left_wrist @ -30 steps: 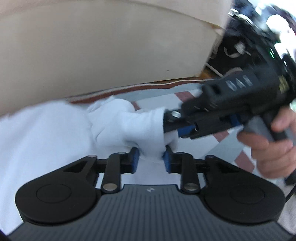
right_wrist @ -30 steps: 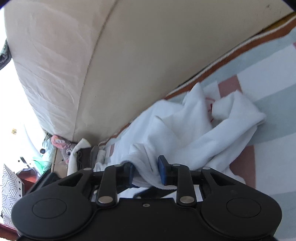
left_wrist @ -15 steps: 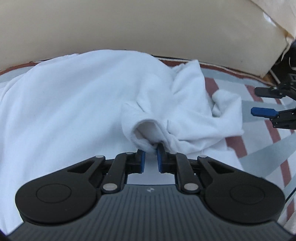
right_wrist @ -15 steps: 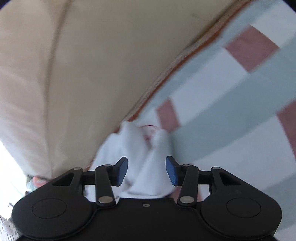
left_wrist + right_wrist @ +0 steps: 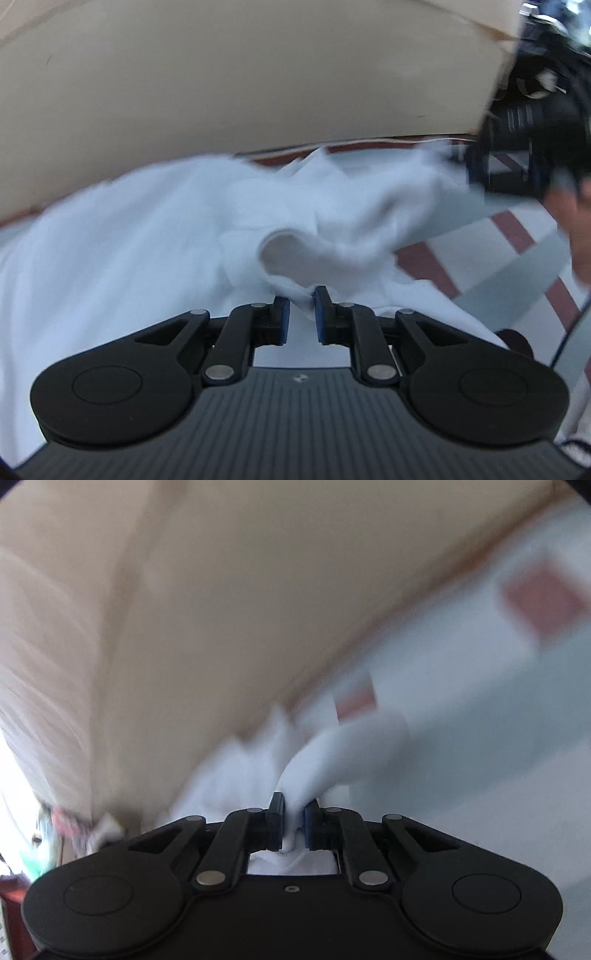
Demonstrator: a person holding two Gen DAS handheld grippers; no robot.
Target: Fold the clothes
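Mostly blurred, the right wrist view hides detail in its upper half, where a beige cushion (image 5: 221, 602) smears. Below it lies a striped grey, white and rust rug (image 5: 476, 240). A white garment (image 5: 129, 236) sprawls rumpled across the frame's centre left. Left claw (image 5: 300, 310) pinches a fold of it; right claw (image 5: 293, 821) clamps another bunched fold.

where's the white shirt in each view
Left wrist: shirt fills the left and centre, a fold pinched in the left tool.
Right wrist: shirt at lower centre, bunched in the right tool.
Shared landmark: beige sofa behind it, above the striped rug.
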